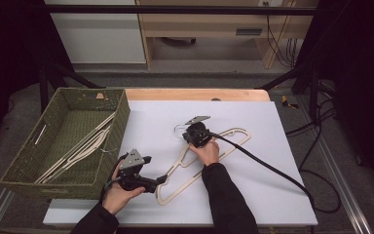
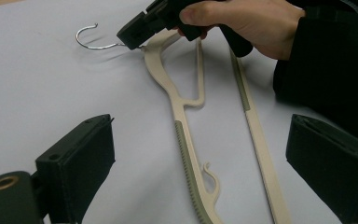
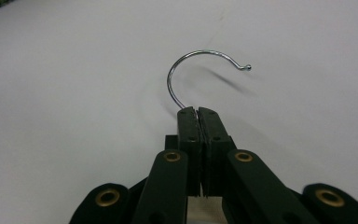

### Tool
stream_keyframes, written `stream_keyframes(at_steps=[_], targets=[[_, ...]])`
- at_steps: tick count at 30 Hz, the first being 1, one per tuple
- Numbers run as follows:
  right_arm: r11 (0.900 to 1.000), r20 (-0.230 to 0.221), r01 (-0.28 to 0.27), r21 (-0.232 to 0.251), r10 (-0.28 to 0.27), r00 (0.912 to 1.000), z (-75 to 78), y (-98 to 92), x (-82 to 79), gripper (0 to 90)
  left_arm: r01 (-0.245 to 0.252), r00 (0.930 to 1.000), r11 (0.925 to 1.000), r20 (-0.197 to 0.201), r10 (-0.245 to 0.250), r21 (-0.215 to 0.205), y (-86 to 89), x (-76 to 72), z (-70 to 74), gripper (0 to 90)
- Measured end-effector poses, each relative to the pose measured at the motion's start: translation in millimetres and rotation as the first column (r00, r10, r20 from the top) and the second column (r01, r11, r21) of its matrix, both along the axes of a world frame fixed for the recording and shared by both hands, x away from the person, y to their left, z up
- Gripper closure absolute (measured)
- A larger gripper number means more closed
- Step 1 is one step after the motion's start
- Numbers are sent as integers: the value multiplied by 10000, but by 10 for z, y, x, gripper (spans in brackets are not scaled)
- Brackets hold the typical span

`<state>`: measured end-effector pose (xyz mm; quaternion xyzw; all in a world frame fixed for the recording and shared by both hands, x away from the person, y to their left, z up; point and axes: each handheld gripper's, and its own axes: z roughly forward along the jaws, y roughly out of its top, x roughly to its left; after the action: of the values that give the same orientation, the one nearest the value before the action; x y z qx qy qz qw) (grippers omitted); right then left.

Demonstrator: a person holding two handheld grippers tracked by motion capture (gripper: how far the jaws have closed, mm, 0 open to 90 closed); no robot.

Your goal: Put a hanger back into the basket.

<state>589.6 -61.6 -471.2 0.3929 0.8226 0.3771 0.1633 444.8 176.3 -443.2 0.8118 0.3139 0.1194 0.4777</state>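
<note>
Right tool (image 1: 191,132): jaws pressed together on the stem of the metal hook (image 3: 200,70), seen closely in the right gripper view; no gap visible between the pads except the thin wire at their tips. A hand (image 1: 207,150) holds this tool from behind, cable trailing off to the right edge of the desk.
Left tool (image 1: 161,179): jaws spread wide, nothing between them; in the left gripper view both pads frame bare desk and the lower part of the hanger. Held low at the near left of the white sheet, pointing toward the hanger's near end.
Hanger (image 1: 195,163): cream, flat on the desk (image 1: 282,146), lying diagonally, hook end away from the person, far arm reaching toward the upper right. Grey ribbed strip along one arm, small notch hook near its end, both clear in the left gripper view.
Hook: lies just above the sheet, curve open to the side, casting a faint shadow.
Basket (image 1: 44,183): green woven, at the desk's left edge, just beside the left tool's hand. Holds several more cream hangers (image 1: 85,144) lying lengthwise.
Spacing: left tool near the hanger's near end, touching cannot be told; right tool well apart from the basket.
</note>
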Motion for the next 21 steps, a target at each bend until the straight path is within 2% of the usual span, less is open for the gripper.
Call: stream_keyframes(at_steps=[8,21], targets=[[9995,298,-109,285,100,9995,82,-30,-48,893,-78,9998,9999,-165,80,71,-96,156,29,93],[9975,621,-256,660,215,9978,194,-90,-132,894,-96,9983,9991,-578,120,408,-441,528,-28,148]])
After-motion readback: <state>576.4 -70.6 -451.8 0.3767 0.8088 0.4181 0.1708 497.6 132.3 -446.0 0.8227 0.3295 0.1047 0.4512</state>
